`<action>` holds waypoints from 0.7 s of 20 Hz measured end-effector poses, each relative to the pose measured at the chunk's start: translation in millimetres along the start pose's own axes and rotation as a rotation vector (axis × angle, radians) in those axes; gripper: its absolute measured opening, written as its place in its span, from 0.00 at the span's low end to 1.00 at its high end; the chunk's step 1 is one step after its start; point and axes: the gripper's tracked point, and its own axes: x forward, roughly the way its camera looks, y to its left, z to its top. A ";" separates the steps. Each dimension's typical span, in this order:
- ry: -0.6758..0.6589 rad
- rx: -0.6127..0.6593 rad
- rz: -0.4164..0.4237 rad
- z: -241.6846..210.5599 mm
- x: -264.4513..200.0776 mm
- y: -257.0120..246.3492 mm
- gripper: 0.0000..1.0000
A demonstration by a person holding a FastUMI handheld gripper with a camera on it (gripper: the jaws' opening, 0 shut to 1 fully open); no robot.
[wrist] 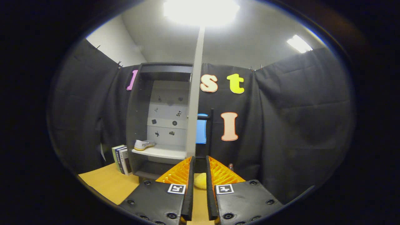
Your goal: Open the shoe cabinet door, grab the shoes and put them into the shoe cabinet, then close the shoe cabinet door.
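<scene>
Gripper [200,162]: two orange ribbed fingers [176,175] with black mounts, each mount carrying a square black-and-white marker. The fingers point toward the lower end of the door edge.
Jaws: nearly closed, with a narrow gap left between the pads. Whether they pinch the door edge cannot be told; the tips sit at the bottom of that edge.
Shoe cabinet [137,125]: dark grey, upright, at 11 o'clock from the fingertips. Interior open to view, with a pale back panel bearing small dark marks.
Cabinet door [195,103]: swung open and seen edge-on as a pale vertical strip, running from directly above the fingertips toward 12 o'clock.
Shelf [162,152]: white, inside the cabinet, at 10 o'clock from the fingertips.
Shoe [143,145]: one white shoe with a tan sole, resting on the left end of the shelf, inside the cabinet.
Books [121,159]: a small upright row standing on the table, just beside the cabinet's left wall, at 9 o'clock from the fingertips.
Table [107,182]: yellow-brown surface under the cabinet and books.
Yellow object [200,181]: rounded, lying on the table between the fingers near their bases; identity unclear.
Blue panel [201,131]: just beyond the door edge, on a dark frame, at 12 o'clock from the fingertips.
</scene>
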 end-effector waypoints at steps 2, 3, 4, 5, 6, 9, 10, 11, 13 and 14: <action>0.058 -0.002 0.080 -25.7 -5.2 30.4 0.47; 0.090 -0.012 0.114 -40.4 -4.4 45.3 0.60; 0.118 -0.021 0.133 -56.2 1.8 57.2 0.73; 0.148 -0.029 0.148 -71.3 9.8 69.1 0.87; 0.178 -0.029 0.169 -89.7 14.0 82.5 1.00; 0.284 -0.011 0.231 -141.8 34.0 121.4 0.99; 0.324 -0.005 0.249 -159.4 37.6 131.5 0.99; 0.368 -0.003 0.266 -176.5 41.0 140.4 0.99; 0.458 -0.003 0.293 -213.4 47.1 156.6 0.99; 0.498 0.000 0.307 -230.1 50.0 165.1 0.99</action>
